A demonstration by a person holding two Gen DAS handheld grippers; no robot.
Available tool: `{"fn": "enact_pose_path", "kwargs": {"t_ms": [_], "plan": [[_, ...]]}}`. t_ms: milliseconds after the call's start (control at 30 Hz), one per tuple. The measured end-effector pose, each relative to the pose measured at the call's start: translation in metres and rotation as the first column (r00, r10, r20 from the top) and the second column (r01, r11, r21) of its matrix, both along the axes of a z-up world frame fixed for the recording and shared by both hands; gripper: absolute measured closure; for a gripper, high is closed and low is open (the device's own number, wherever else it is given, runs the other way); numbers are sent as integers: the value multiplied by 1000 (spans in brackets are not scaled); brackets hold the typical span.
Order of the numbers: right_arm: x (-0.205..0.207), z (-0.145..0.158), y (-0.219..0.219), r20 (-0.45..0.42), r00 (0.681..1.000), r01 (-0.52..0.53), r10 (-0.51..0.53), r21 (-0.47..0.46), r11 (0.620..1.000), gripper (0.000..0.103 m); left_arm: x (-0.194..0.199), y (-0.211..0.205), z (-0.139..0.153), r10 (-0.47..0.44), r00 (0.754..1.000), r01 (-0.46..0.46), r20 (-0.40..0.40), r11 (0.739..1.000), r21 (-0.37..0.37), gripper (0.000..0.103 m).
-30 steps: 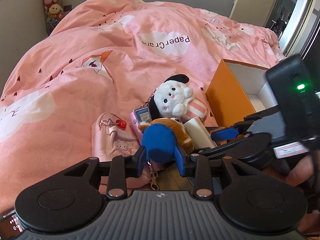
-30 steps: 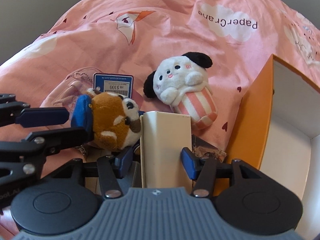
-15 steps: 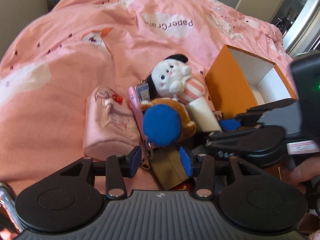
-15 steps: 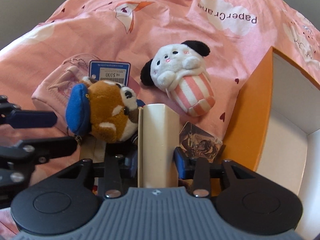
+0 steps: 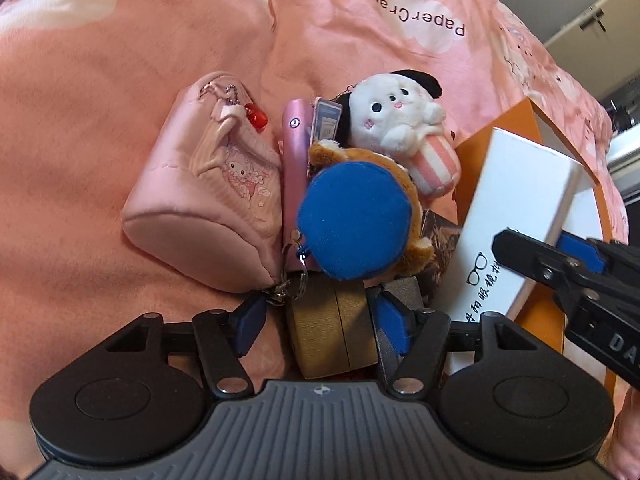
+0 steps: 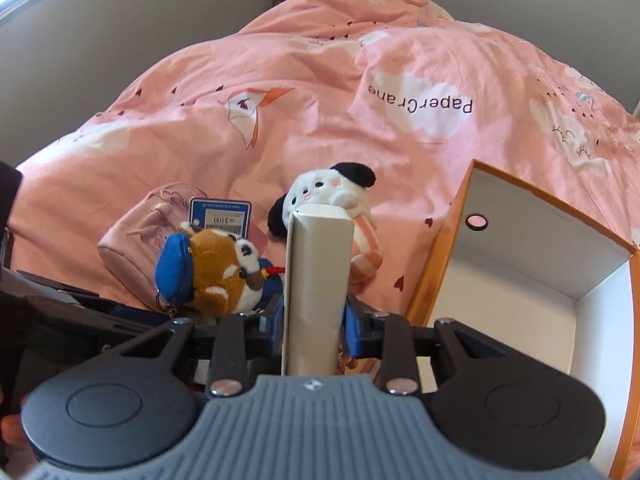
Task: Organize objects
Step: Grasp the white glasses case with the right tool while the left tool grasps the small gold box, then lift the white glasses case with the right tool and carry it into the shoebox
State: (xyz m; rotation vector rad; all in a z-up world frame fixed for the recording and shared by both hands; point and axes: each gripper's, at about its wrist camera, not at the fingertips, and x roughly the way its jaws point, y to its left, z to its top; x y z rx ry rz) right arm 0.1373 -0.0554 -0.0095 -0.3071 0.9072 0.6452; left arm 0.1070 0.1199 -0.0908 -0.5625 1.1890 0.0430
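Observation:
My right gripper [image 6: 314,322] is shut on a white glasses box [image 6: 316,276] and holds it lifted above the pile; the box also shows in the left wrist view [image 5: 516,216]. My left gripper [image 5: 320,320] is open, its fingers either side of a brown box [image 5: 334,332], just below the brown plush with the blue cap [image 5: 352,220]. That plush [image 6: 216,272] lies beside a white plush with black ears [image 5: 400,124]. The open orange box [image 6: 520,280] with a white inside stands at the right.
A pink pouch [image 5: 208,192], a pink device [image 5: 294,164] and a blue price tag [image 6: 220,220] lie on the pink duvet [image 5: 100,80]. A picture card [image 5: 440,240] lies under the pile. A wall [image 6: 120,40] stands behind the bed.
My right gripper closed on the white box and lifted it up off the pile. My left gripper let go of the blue-capped plush, drew back and tilted down over the pile.

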Motion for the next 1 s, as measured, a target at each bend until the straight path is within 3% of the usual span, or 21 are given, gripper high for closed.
{"fn": "enact_pose_path", "kwargs": {"t_ms": [333,433,533,733,800,833,1000], "plan": [[-5,6,-14,4,1000,24,-25,60,998,71,5,1,-5,102,995,-102,-10,994,-41,37],[-10,10,-21,17,999,32,-34,74,997,71,-3,2,2,132,991,-132,-16,991,-10,44],[-15,16,-29,30,998,44,-47,90,995,71,-10,-1,9,129,992,-129,-1,990,63,44],[-20,20,-38,36,997,58,-63,117,991,71,-2,-13,5,111,994,-109,-10,988,111,43],[-22,22,-42,35,997,65,-70,130,989,71,-3,-15,5,106,994,-104,-8,988,117,46],[-22,24,-44,32,997,67,-73,141,988,71,-3,-15,6,103,995,-102,-5,988,113,53],[-25,34,-56,38,995,83,-92,196,977,71,-13,-19,14,112,993,-116,37,987,114,54]]}}
